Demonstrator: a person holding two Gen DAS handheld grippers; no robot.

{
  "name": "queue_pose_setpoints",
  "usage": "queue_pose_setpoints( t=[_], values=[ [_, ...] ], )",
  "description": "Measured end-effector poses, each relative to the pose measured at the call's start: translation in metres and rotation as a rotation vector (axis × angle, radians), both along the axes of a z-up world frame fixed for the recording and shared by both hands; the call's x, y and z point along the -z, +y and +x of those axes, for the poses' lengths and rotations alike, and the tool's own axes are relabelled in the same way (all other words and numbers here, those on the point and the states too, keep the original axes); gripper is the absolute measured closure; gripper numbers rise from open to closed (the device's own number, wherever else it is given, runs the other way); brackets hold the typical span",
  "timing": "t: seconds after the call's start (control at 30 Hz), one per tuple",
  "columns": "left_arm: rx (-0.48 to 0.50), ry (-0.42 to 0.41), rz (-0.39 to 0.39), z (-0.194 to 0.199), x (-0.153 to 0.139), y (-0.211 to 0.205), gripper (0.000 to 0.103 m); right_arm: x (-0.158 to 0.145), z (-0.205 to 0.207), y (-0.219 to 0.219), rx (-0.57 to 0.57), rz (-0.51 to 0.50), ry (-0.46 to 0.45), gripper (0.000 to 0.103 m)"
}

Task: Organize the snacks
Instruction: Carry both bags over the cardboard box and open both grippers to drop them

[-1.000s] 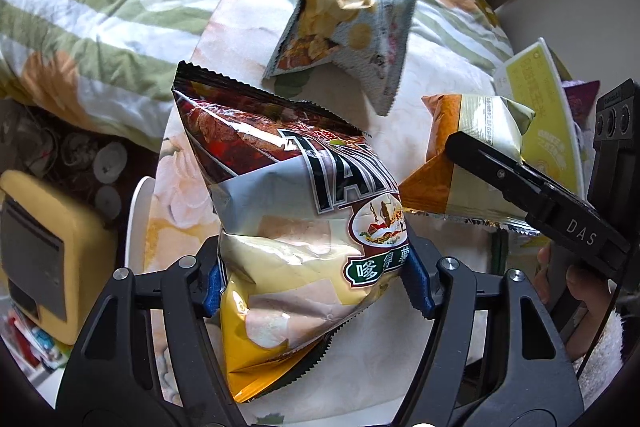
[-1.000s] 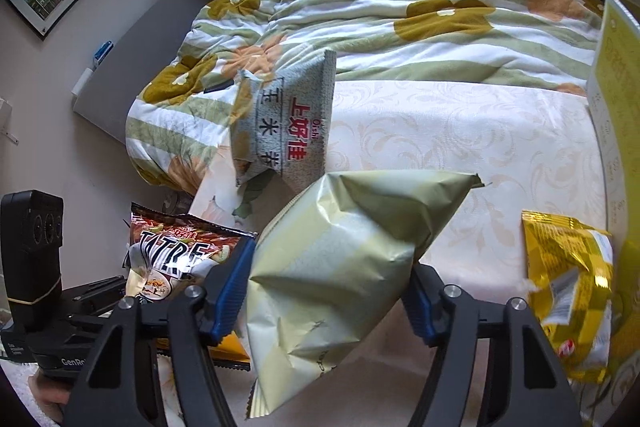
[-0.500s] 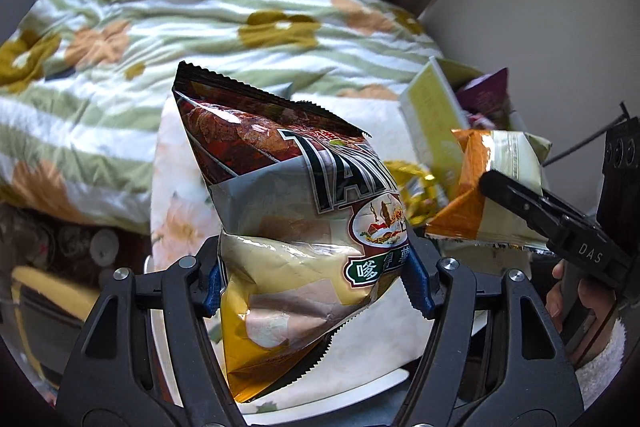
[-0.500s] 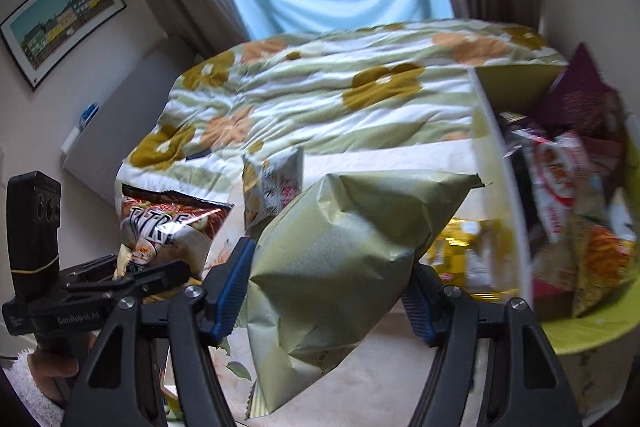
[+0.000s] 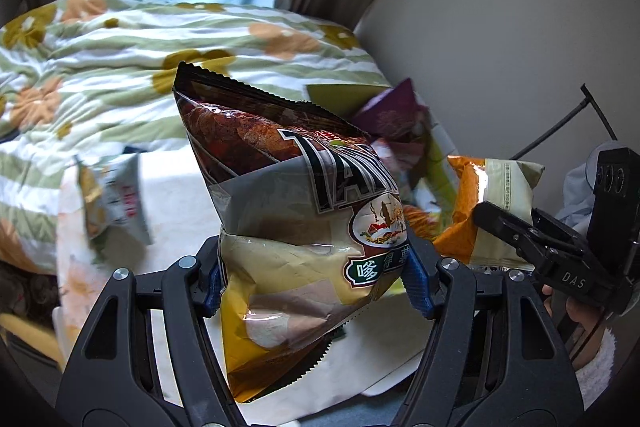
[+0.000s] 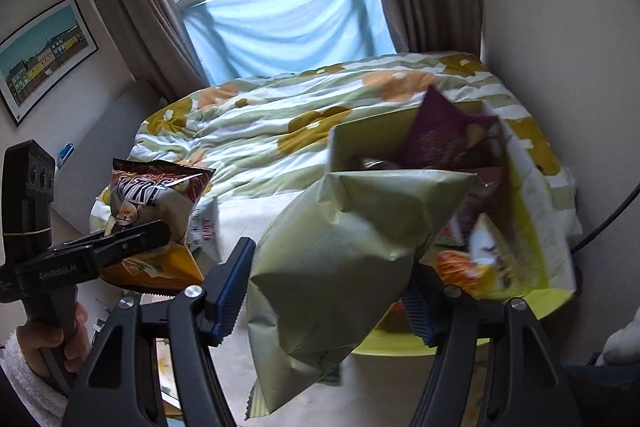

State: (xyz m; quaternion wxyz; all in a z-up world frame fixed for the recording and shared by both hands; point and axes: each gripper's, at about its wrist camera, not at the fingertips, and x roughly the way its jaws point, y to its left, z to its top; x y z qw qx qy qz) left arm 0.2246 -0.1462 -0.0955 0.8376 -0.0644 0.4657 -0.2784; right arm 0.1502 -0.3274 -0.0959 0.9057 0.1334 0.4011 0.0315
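1. The left gripper [image 5: 314, 277] has its fingers pinching a brown chip bag [image 5: 288, 195] at the waist; the bag hangs upright, clear of the desk [image 5: 176, 187].
2. The right gripper [image 6: 330, 297] has its fingers pinching a pale green snack bag [image 6: 344, 247], which is also lifted off the desk.
3. The step in hand looks like the carry: both bags are in the air, heading for the yellow-green box [image 6: 536, 227] at about 2 o'clock in the right wrist view, already crowded with packets.
4. Next, each bag likely needs to come over the box's open top, then the fingers spread to drop it.
5. A grey bag [image 5: 116, 199] lies on the desk at 9 o'clock in the left wrist view, not yet collected.
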Motion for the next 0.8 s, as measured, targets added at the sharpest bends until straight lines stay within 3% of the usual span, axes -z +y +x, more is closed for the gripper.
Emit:
queue_pose_setpoints(
  t=[0.23, 0.43, 0.5, 0.53, 0.57, 0.8],
  values=[
    [0.041, 0.023, -0.001, -0.002, 0.018, -0.101, 0.037, 0.002, -0.005, -0.073, -0.004, -0.010, -0.003, 0.039],
    [0.021, 0.046, -0.002, -0.004, 0.044, -0.156, 0.035, 0.006, -0.010, -0.122, -0.031, -0.007, 0.014, 0.039],
    [-0.016, 0.035, 0.021, -0.007, 0.051, -0.165, 0.026, 0.008, -0.011, -0.131, -0.045, -0.005, 0.020, 0.039],
    [-0.048, 0.024, 0.056, -0.009, 0.055, -0.169, 0.009, 0.009, -0.010, -0.134, -0.053, -0.004, 0.022, 0.039],
    [-0.077, 0.020, 0.079, -0.012, 0.058, -0.168, 0.002, 0.010, -0.010, -0.136, -0.062, -0.004, 0.023, 0.039],
    [-0.202, 0.061, 0.038, -0.026, 0.065, -0.133, 0.001, 0.022, -0.005, -0.136, -0.141, 0.038, 0.031, 0.039]
  ],
)
